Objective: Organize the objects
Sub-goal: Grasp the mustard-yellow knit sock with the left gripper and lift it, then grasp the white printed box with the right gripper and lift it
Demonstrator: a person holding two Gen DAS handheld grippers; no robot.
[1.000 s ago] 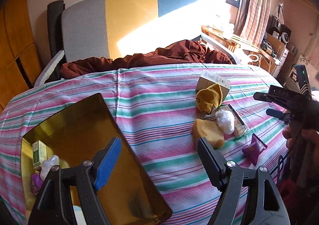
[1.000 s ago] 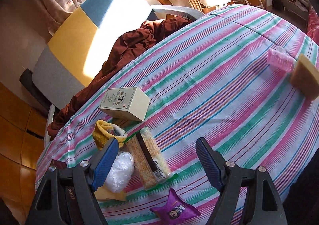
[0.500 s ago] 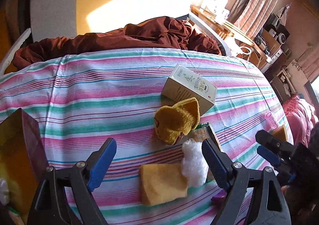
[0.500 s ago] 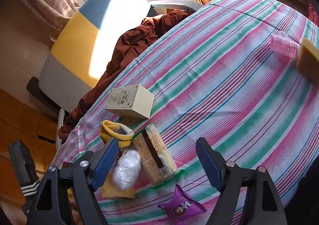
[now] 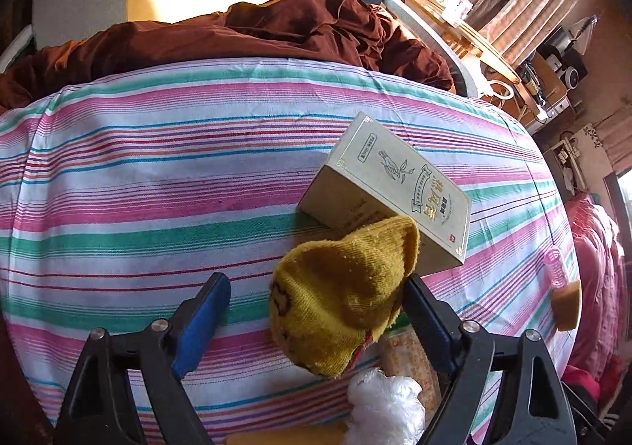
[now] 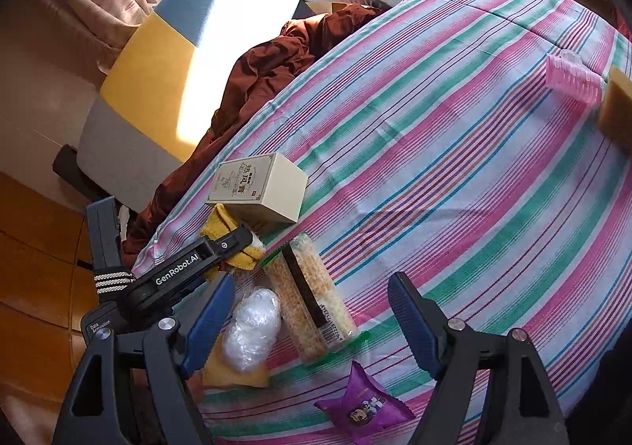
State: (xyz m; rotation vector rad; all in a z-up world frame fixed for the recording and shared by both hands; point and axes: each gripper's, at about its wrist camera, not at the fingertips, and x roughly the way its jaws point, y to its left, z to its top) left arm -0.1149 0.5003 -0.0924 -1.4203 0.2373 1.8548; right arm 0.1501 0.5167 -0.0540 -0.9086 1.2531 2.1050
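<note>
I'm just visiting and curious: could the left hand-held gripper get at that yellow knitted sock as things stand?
Probably yes. The left hand-held gripper is closing with the yellow sock already between its fingers, nothing covering it. The cream box sits just behind it, and the white plastic wad lies nearer, neither blocking.

surface: striped bedsheet | resting on it — cream box; yellow sock; snack pack; purple pouch; pink roller — well apart

The left hand-held gripper, its jaws closing, straddles a mustard-yellow knitted sock leaning against a pale rectangular cardboard box on the striped worktop.
</note>
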